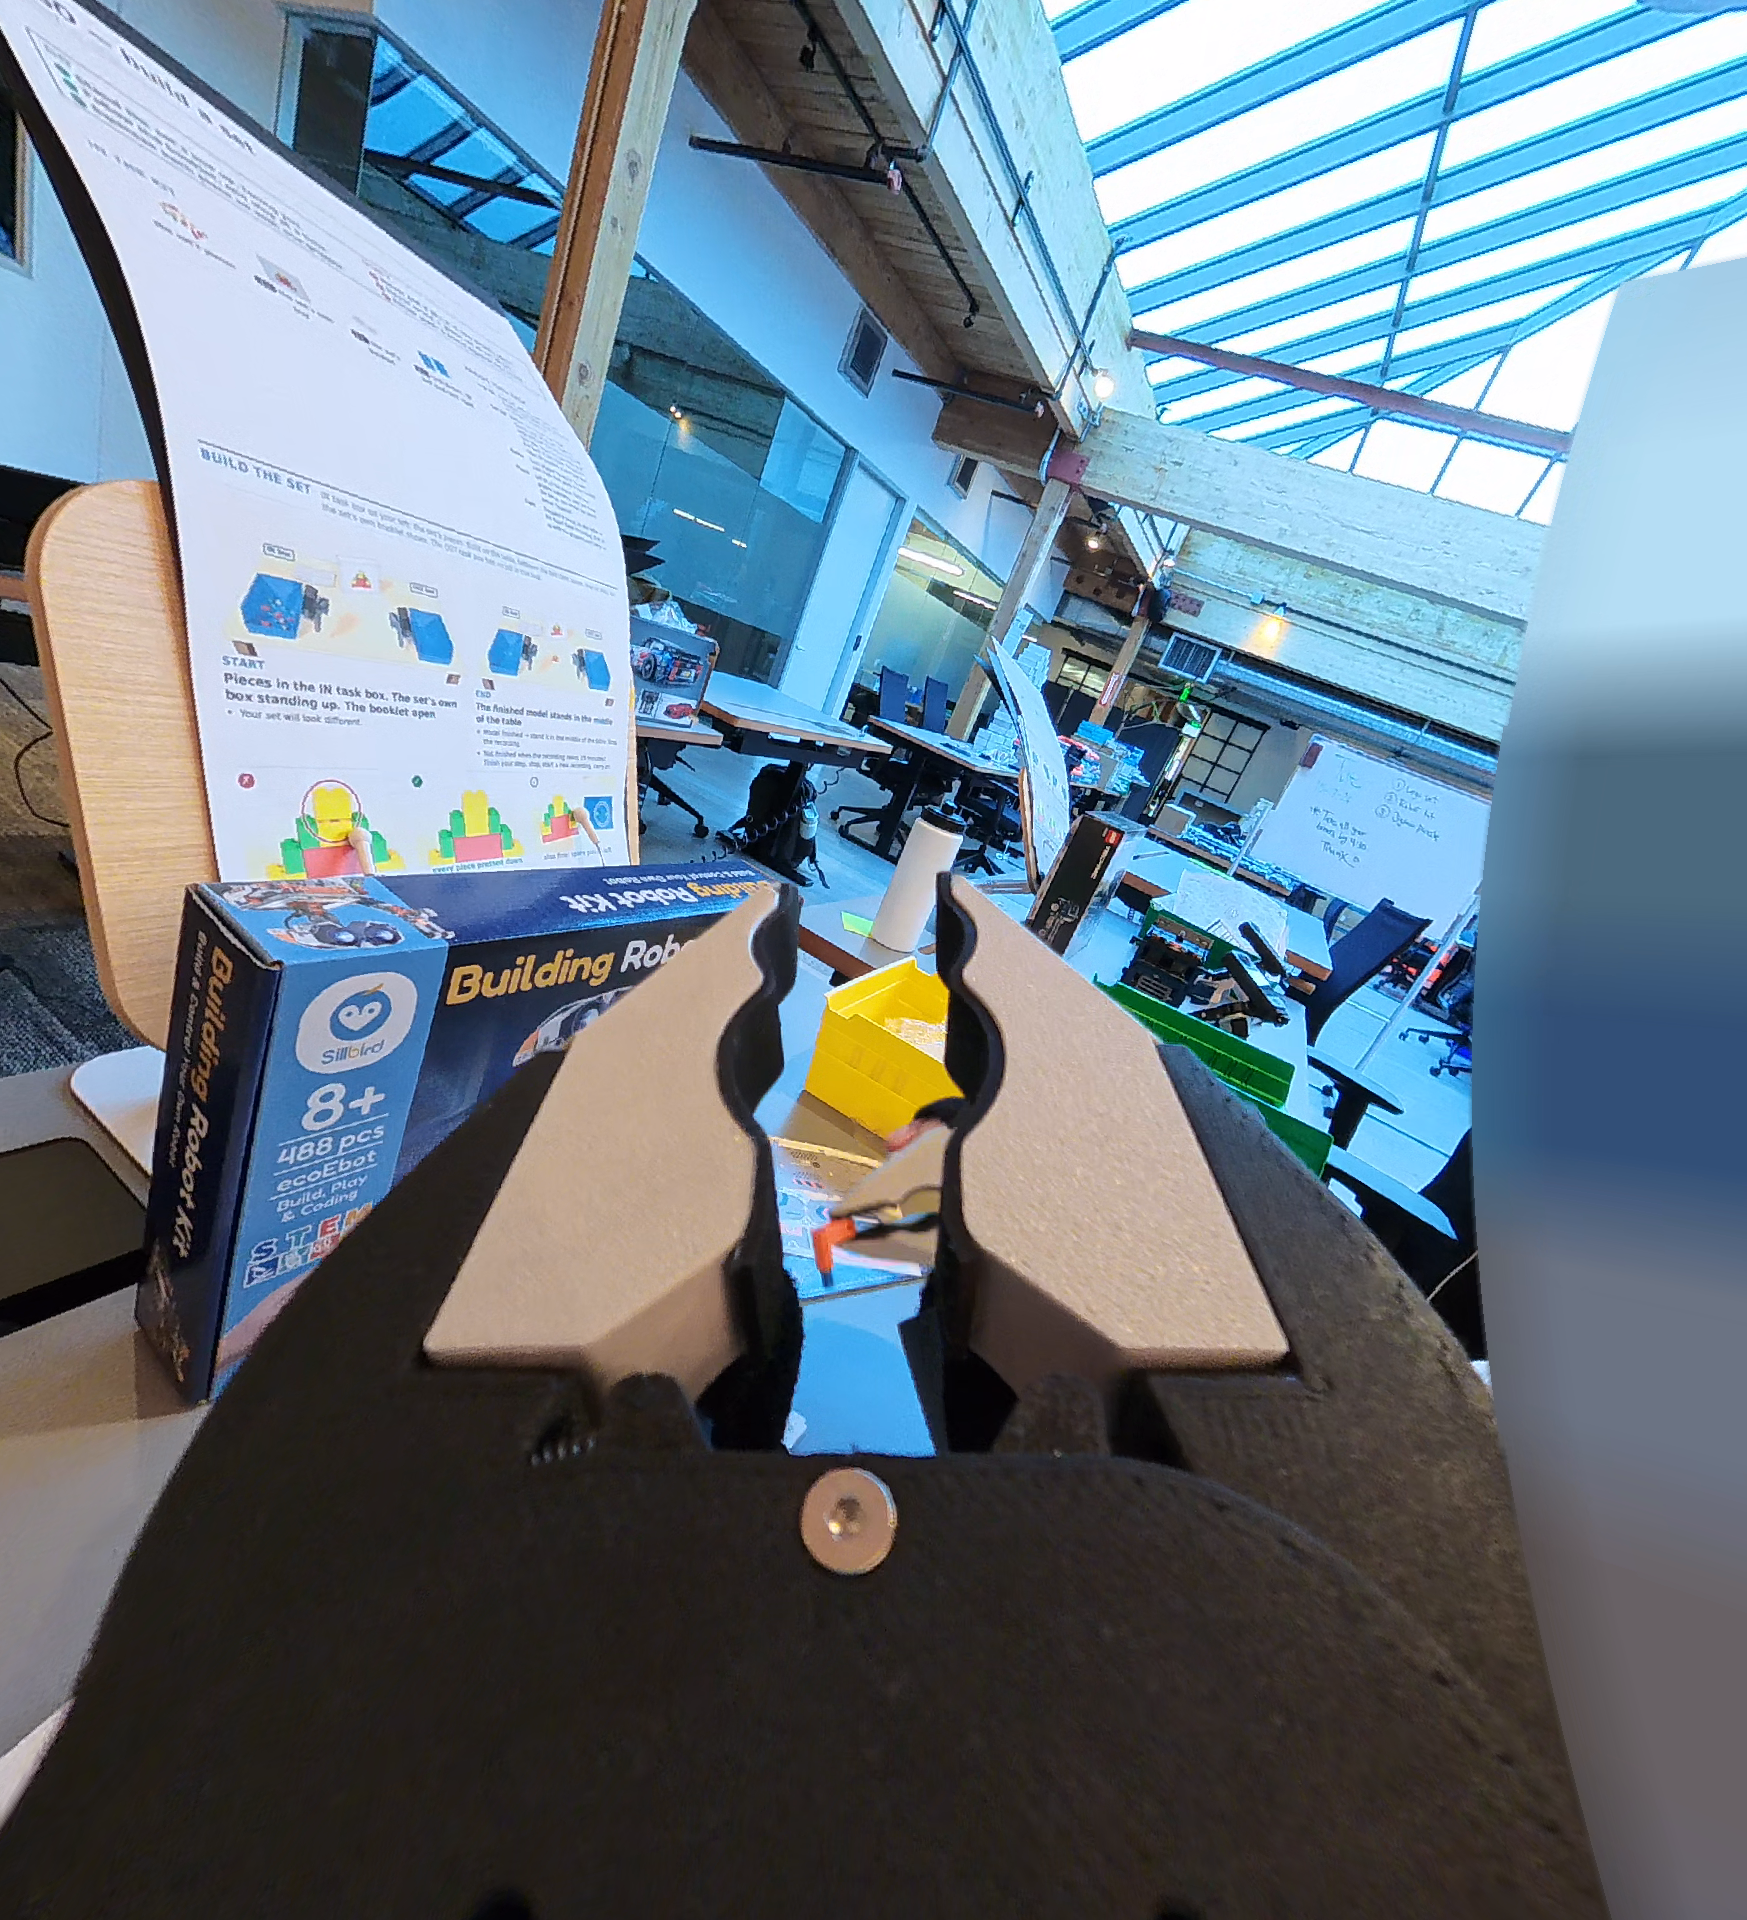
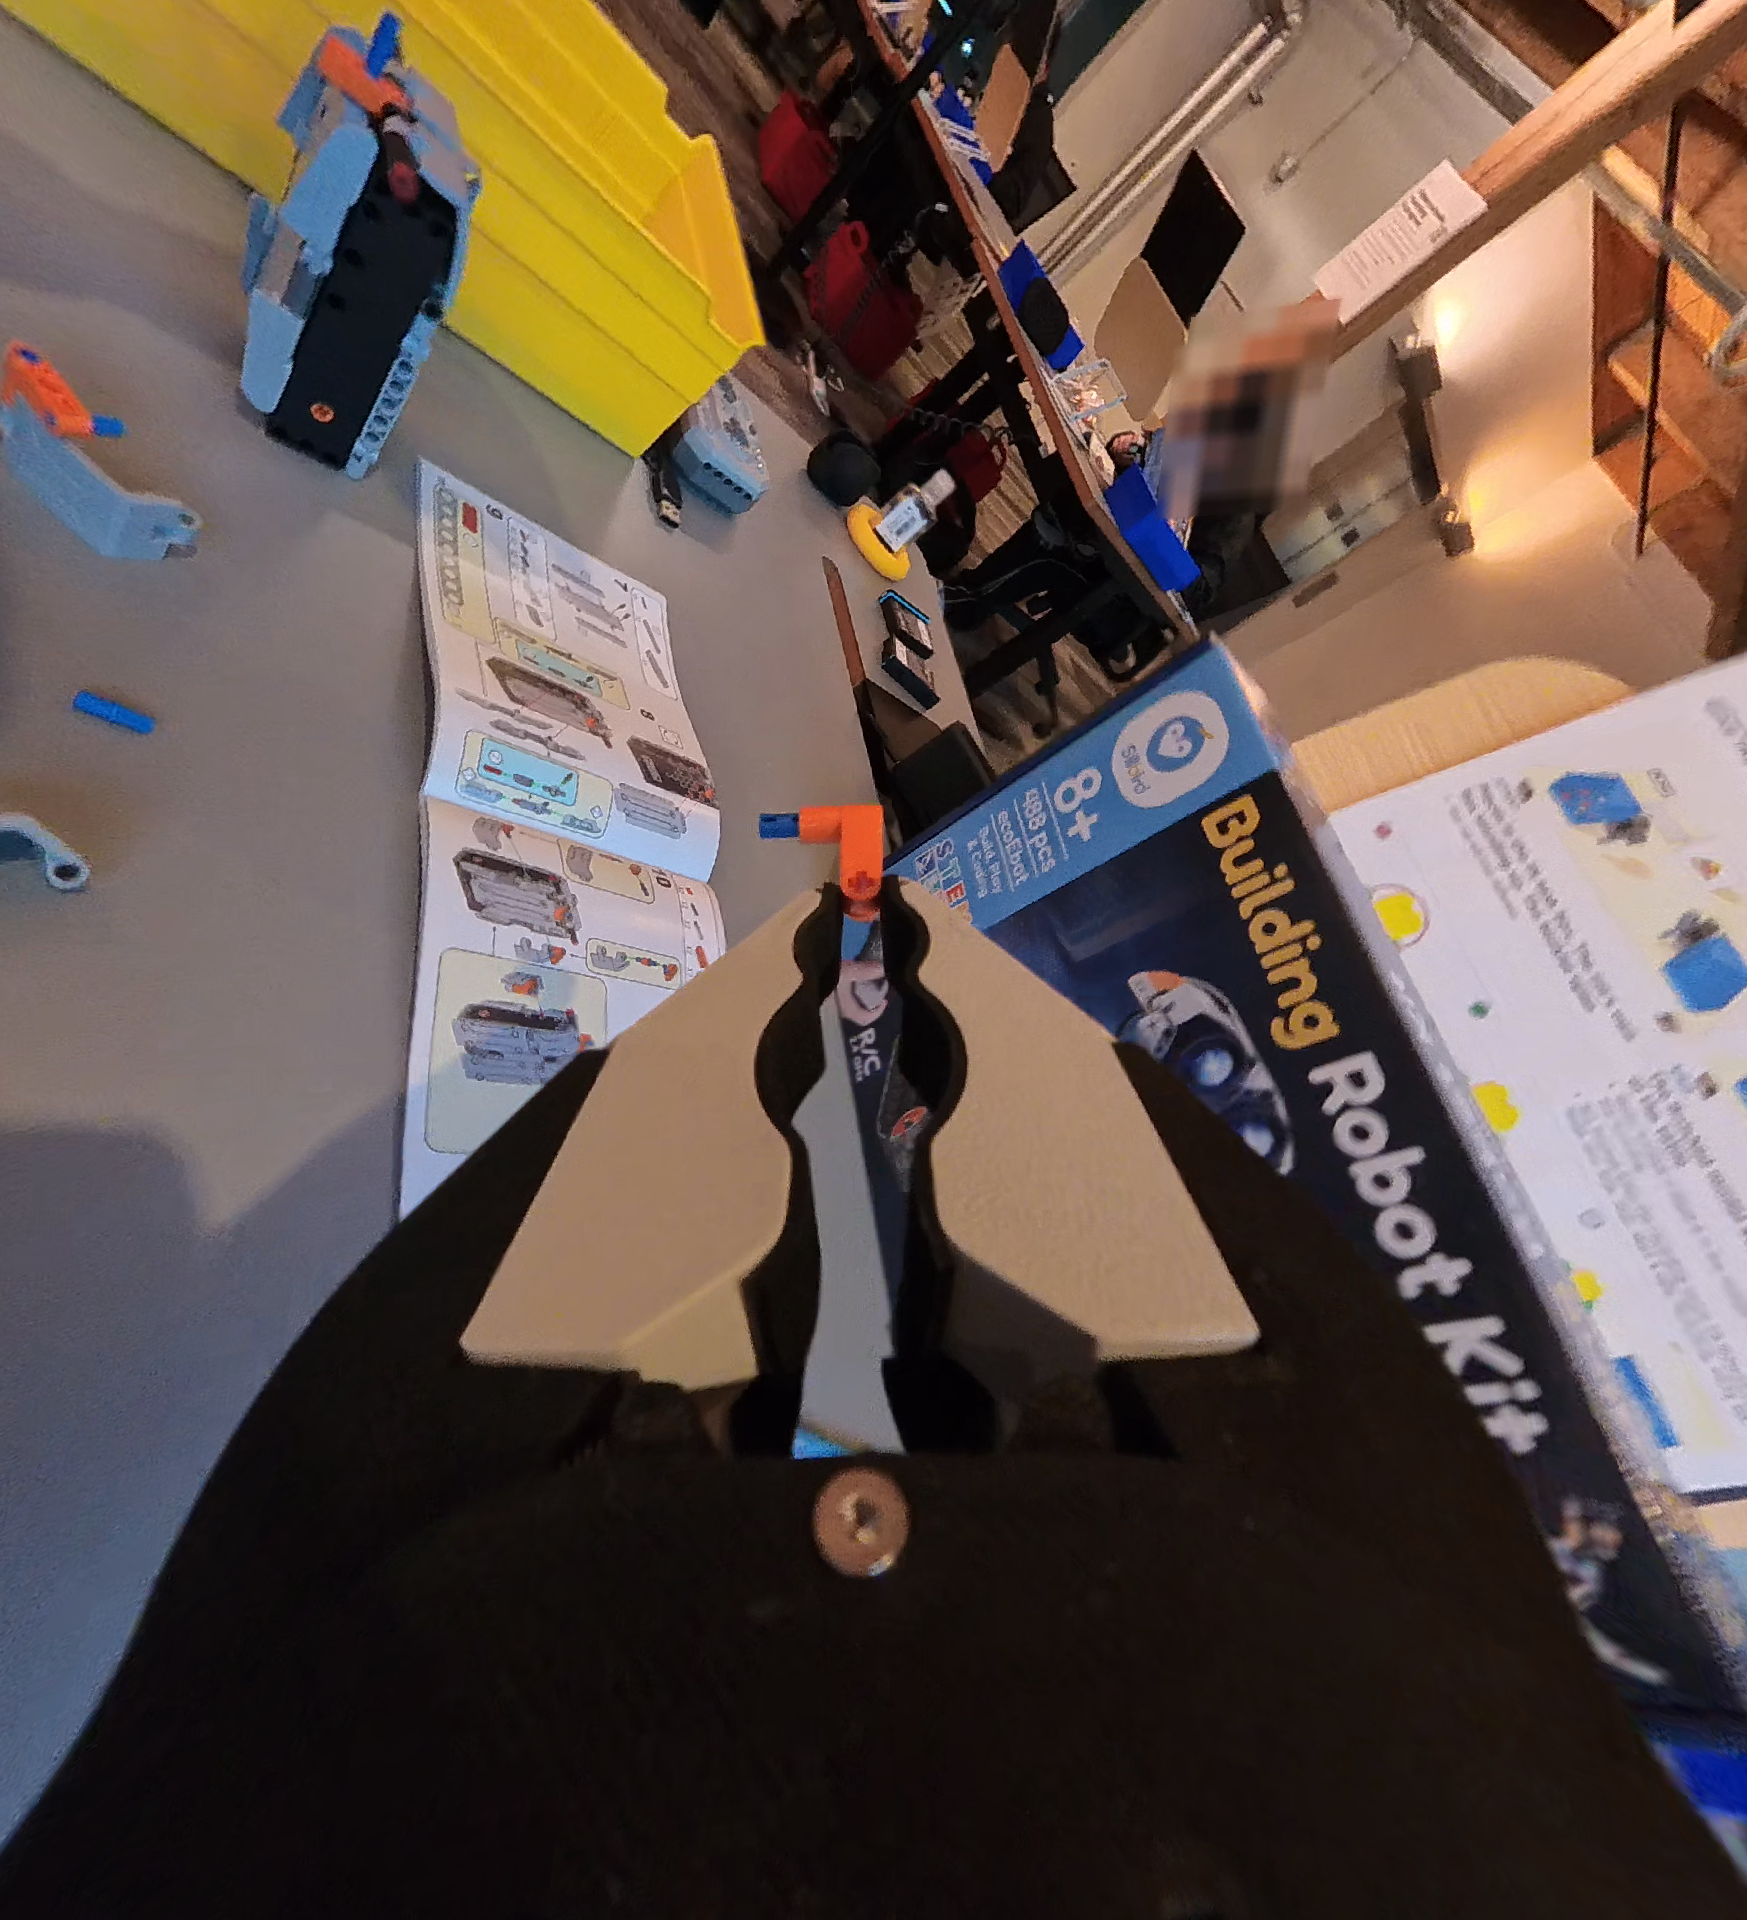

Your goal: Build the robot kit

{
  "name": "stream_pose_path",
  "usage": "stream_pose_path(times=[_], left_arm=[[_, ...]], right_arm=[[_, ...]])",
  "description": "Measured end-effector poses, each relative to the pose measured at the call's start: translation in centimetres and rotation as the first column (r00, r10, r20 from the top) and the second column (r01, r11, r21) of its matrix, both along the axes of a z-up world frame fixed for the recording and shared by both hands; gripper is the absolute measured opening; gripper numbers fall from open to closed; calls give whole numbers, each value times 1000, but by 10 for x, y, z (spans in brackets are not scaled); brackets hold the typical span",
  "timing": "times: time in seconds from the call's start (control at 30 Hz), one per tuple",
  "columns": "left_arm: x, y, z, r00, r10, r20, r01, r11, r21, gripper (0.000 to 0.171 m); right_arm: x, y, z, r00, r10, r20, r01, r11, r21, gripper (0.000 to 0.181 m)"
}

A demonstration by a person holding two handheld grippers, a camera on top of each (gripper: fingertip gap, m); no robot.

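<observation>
My right gripper (image 2: 858, 891) is shut on a small orange elbow connector (image 2: 848, 836) with a blue pin in its side, held above the table beside the blue kit box (image 2: 1264, 935). My left gripper (image 1: 864, 904) is open and empty, raised above the table next to the same box (image 1: 329, 1091). Through its gap I see the right gripper's fingers (image 1: 900, 1174) with the orange connector (image 1: 833, 1242). An open instruction booklet (image 2: 557, 831) lies flat on the table. A partly built black and grey model (image 2: 349, 270) stands against a yellow bin (image 2: 578, 208).
A grey curved piece with an orange part (image 2: 79, 468), a loose blue pin (image 2: 113, 713) and another grey curved piece (image 2: 7, 847) lie on the grey table (image 2: 225, 987). A printed sheet on a wooden stand (image 1: 381, 520) rises behind the box. The yellow bin (image 1: 879, 1039) shows ahead. Spacing between my two grippers at the tips: around 25 cm.
</observation>
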State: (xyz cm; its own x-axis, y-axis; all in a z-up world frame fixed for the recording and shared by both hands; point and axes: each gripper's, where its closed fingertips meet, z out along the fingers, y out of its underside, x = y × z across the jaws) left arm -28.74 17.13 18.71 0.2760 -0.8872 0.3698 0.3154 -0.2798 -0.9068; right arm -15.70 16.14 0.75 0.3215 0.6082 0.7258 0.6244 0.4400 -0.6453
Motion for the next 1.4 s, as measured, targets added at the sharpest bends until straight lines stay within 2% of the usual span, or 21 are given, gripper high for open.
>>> stream_pose_path(times=[0.1,0.17,0.43,0.77,1.4], left_arm=[[1,1,-4,1000,-4,-11,4,1000,-28,26],[2,2,-6,1000,-13,-15,12,999,-43,26],[0,1,-5,1000,-6,-15,5,999,-41,26],[1,1,-6,1000,-14,-13,13,999,-49,26],[5,0,-8,1000,-20,-15,19,999,-47,26]], right_arm=[[8,11,-11,995,-19,-93,8,993,-122,6],[10,12,-18,995,-13,-100,-1,990,-144,6],[2,9,-26,999,8,-37,-13,991,-132,7],[-2,7,-29,999,25,-31,-29,991,-130,7],[-12,-5,-16,998,50,30,-48,997,-60,7]])
